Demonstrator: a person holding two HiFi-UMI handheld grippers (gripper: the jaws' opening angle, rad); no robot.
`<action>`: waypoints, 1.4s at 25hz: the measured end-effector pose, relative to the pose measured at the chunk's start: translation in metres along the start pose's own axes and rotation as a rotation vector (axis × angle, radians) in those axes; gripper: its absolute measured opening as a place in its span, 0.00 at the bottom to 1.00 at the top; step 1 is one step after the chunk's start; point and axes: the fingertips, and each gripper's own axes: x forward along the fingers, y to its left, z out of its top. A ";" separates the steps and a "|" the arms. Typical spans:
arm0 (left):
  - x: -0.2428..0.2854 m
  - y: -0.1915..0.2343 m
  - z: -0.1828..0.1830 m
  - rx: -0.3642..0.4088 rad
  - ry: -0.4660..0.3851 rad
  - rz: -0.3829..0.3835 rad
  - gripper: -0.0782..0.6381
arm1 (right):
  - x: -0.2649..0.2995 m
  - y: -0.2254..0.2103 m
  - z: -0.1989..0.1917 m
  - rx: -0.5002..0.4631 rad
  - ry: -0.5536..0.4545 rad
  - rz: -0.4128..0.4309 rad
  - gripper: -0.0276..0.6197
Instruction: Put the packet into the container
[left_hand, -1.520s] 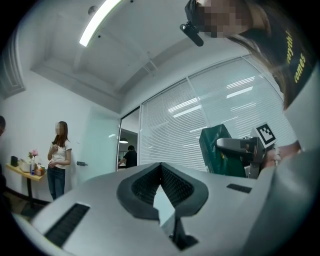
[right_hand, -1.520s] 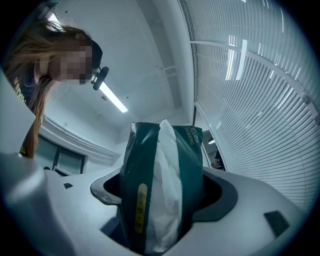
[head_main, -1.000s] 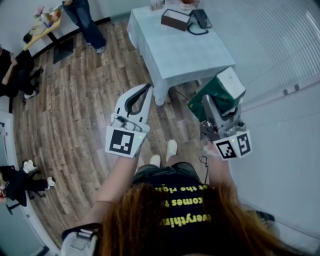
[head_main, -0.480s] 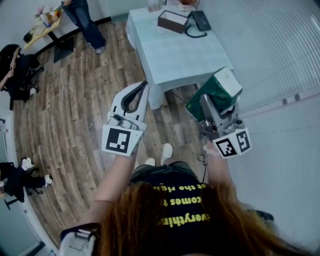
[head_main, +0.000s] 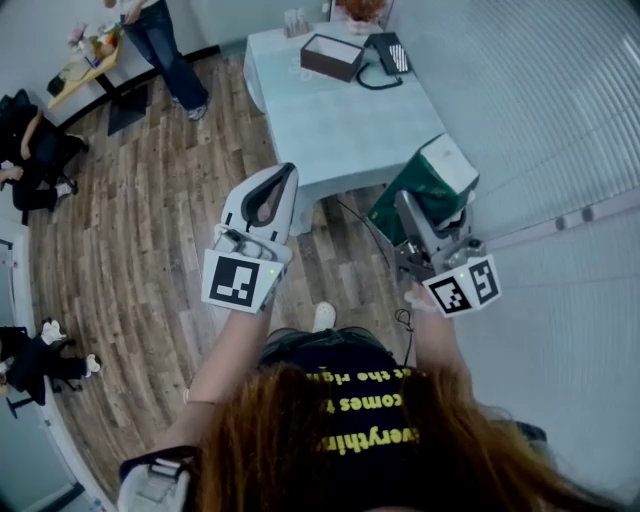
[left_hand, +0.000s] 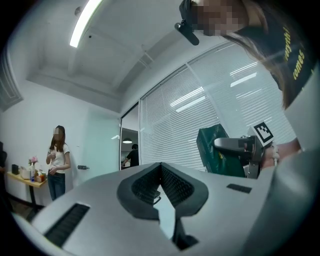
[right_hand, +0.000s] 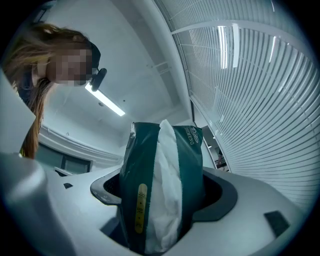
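A dark green and white packet (head_main: 428, 189) is clamped in my right gripper (head_main: 415, 215), held up in the air near the table's near right corner. In the right gripper view the packet (right_hand: 161, 185) stands between the jaws and fills the middle. My left gripper (head_main: 268, 195) is shut and holds nothing, raised over the wood floor left of the table; its tips (left_hand: 161, 176) meet in the left gripper view. The open brown container (head_main: 332, 56) sits at the far end of the white-clothed table (head_main: 340, 120).
A black device with a cable (head_main: 386, 53) lies beside the container. A wall of blinds (head_main: 540, 110) runs along the right. People stand and sit at the left: one standing (head_main: 155, 40), others seated (head_main: 30, 150). A side table (head_main: 88, 55) is far left.
The view has shifted forward toward the table; table and container sit lower and nearer in the frame. Both grippers keep their pose, the right still holding the packet.
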 end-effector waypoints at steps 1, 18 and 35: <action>0.003 0.000 0.000 -0.001 0.000 0.001 0.11 | 0.000 -0.003 0.001 -0.001 -0.004 0.000 0.63; 0.028 0.004 -0.005 -0.025 0.010 0.000 0.11 | 0.005 -0.032 0.009 0.007 -0.007 -0.014 0.63; 0.083 0.089 -0.029 -0.056 0.002 -0.031 0.11 | 0.092 -0.056 -0.014 -0.025 -0.007 -0.053 0.63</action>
